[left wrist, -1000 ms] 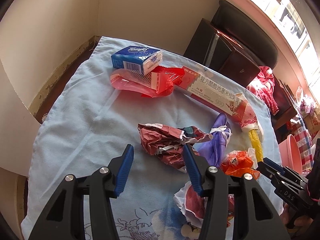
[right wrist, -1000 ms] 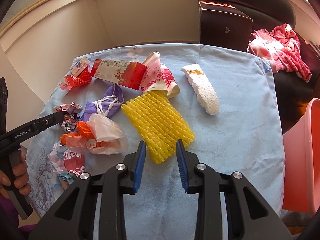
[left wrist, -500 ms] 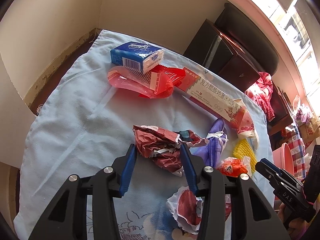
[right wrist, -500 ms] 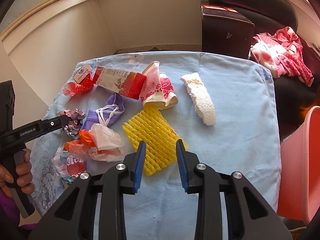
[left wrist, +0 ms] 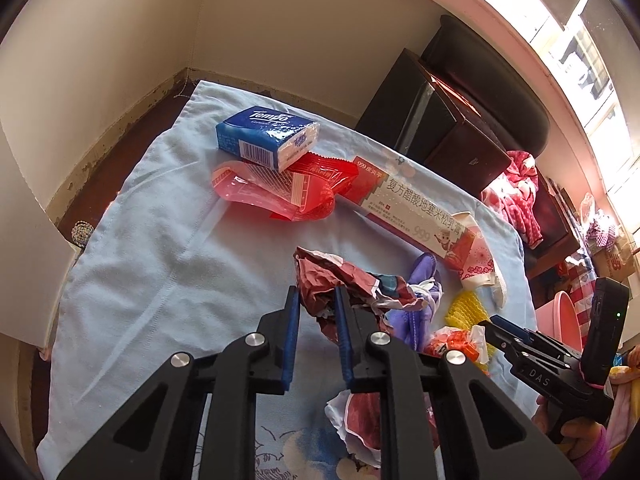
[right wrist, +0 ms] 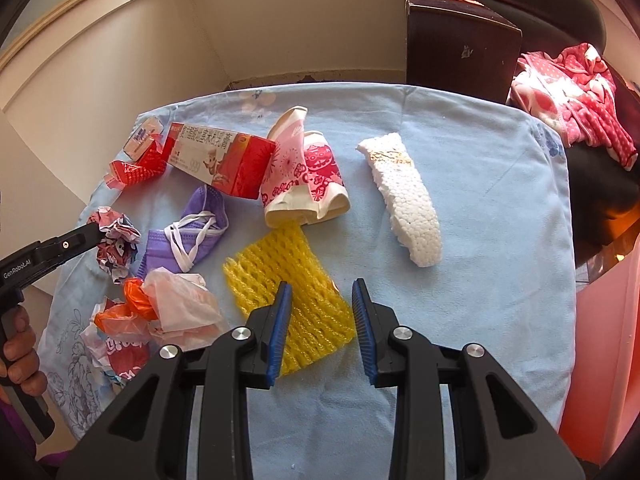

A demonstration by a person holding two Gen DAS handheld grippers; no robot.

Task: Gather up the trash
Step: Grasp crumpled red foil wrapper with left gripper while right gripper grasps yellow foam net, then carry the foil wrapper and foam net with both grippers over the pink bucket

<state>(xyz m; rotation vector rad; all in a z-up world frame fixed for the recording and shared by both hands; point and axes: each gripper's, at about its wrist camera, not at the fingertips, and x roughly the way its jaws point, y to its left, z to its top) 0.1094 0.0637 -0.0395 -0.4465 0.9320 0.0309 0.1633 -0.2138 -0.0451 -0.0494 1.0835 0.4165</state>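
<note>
The left tongs [left wrist: 316,300] are closing on the crumpled red-and-white wrapper [left wrist: 344,280], with a near corner of it between the blue pads, and that thin bite is the main risk: if only a loose flap is caught, I judge the wad could unfold and slip out on the lift, or drag the purple face mask [left wrist: 424,280] that touches it on the right. The right tongs [right wrist: 320,312] stand part open over the near end of the yellow foam net [right wrist: 288,280], gripping nothing; the net is springy and light, so a shallow pinch may let it pop free. The pink basin [right wrist: 600,340] sits off the right edge of the bench, so a carry across from the left side could snag the orange-and-white plastic bags [right wrist: 168,304] lying between. Other trash waits farther back: a blue tissue pack [left wrist: 268,136], a red plastic wrapper [left wrist: 280,188], a long red-and-white medicine box [left wrist: 416,208], a flattened pink paper cup [right wrist: 304,176] and a white foam strip [right wrist: 404,196]. The bench is covered by a soft, wrinkled pale-blue cloth [left wrist: 140,240] that could bunch under a low pad. Cream walls meet in the corner behind; a dark brown box [right wrist: 460,28] and a pink patterned garment [right wrist: 576,88] sit beyond the far edge, with bright windows at upper right.
</note>
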